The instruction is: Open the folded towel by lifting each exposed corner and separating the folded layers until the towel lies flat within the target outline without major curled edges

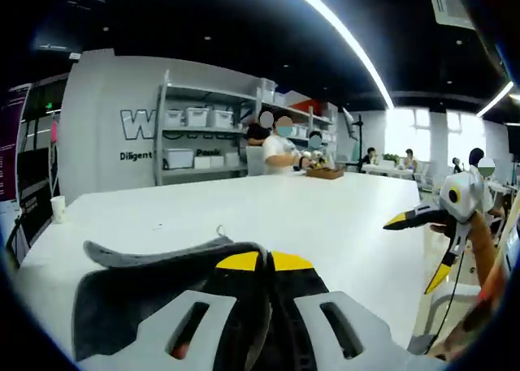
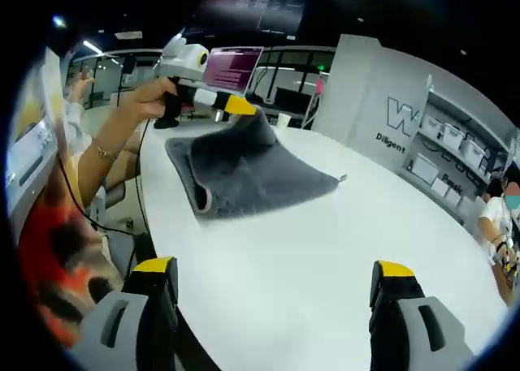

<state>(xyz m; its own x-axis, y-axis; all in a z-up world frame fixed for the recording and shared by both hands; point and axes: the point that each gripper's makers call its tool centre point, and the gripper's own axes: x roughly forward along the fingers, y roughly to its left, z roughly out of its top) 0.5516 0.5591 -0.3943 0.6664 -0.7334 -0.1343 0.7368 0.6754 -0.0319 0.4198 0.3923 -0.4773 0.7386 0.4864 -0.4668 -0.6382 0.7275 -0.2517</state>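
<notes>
- Towel [image 2: 244,172] of dark grey pile lay folded on the white surface [image 2: 325,273], close to the edge nearest the person, its thick folded hem facing the right gripper view.
- The left gripper [image 2: 231,105] was clenched on the far corner of the towel and held that corner raised off the surface, so the cloth sloped up to the yellow tips; a hand [image 2: 150,99] held the gripper's body.
- In the left gripper view the left gripper [image 1: 264,261] showed its yellow tips pressed together with the towel [image 1: 162,265] bunched between and to the left of them.
- The right gripper [image 2: 272,278] hovered released, jaws spread wide over bare surface, well apart from the towel; in the left gripper view the right gripper [image 1: 422,249] hung off the right edge of the surface [image 1: 325,217].
- No target outline could be made out on the surface.
- The step in hand looked like the first lift of an exposed corner, with the layers not yet parted.
- The next move likely called for drawing the raised corner away from the fold while the right gripper came in to pin or lift a second corner.
- Other people [image 1: 280,148] sat by shelves [image 1: 203,135] far behind.
</notes>
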